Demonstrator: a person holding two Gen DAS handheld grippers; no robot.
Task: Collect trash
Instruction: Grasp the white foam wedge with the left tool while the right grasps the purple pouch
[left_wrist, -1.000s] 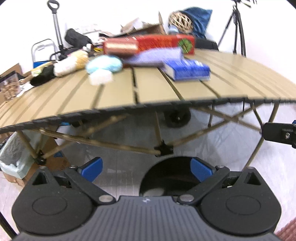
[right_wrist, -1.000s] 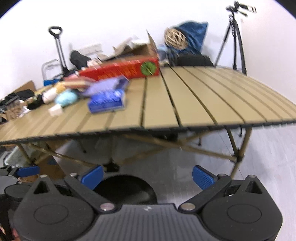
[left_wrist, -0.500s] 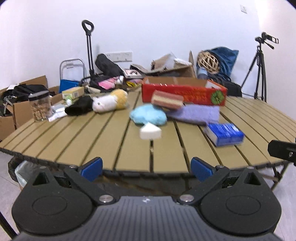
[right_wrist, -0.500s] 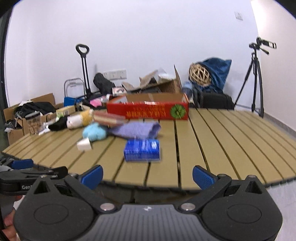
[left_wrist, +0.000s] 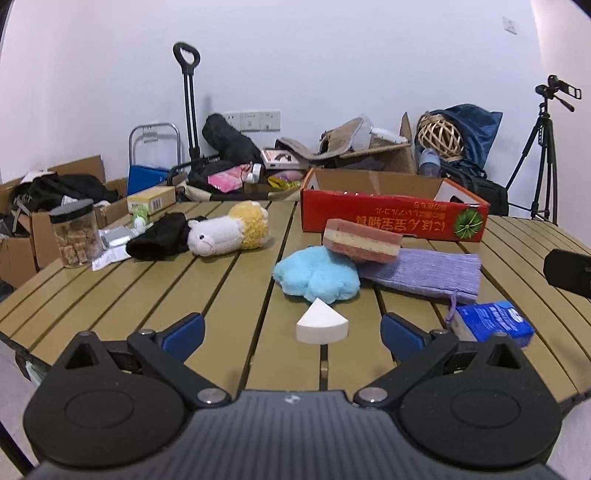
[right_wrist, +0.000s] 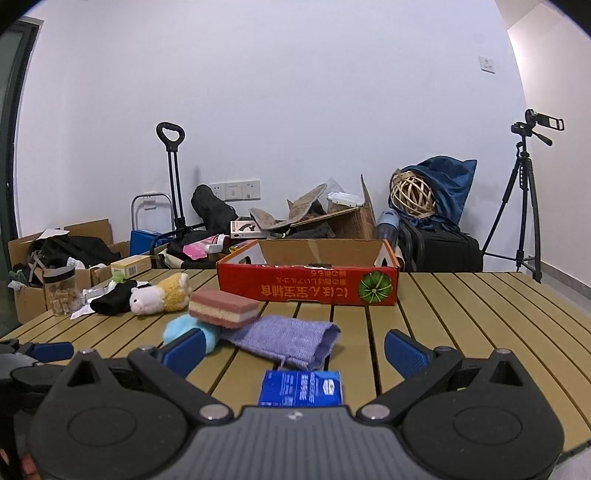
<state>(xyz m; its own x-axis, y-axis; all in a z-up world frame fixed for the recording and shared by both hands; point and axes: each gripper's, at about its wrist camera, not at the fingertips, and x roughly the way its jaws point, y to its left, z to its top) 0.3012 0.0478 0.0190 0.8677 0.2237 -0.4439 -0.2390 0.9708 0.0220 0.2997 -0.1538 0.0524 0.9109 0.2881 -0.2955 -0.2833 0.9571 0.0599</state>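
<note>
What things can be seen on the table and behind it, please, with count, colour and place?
slatted table: 1, tan, fills the foreground
white wedge: 1, white, nearest the left hand-held gripper
fluffy pad: 1, light blue, behind the wedge
layered sponge: 1, pink and cream, resting on the pad and the pouch
knit pouch: 1, purple, right of the pad
tissue pack: 1, blue, in front of the right hand-held gripper
cardboard tray: 1, red, far side of the table
plush animal: 1, white and yellow, left
black cloth: 1, beside the plush
jar: 1, clear, black lid, left edge
tripod: 1, black, back right
left hand-held gripper: 1, black, blue tips, open
right hand-held gripper: 1, same, open
</note>
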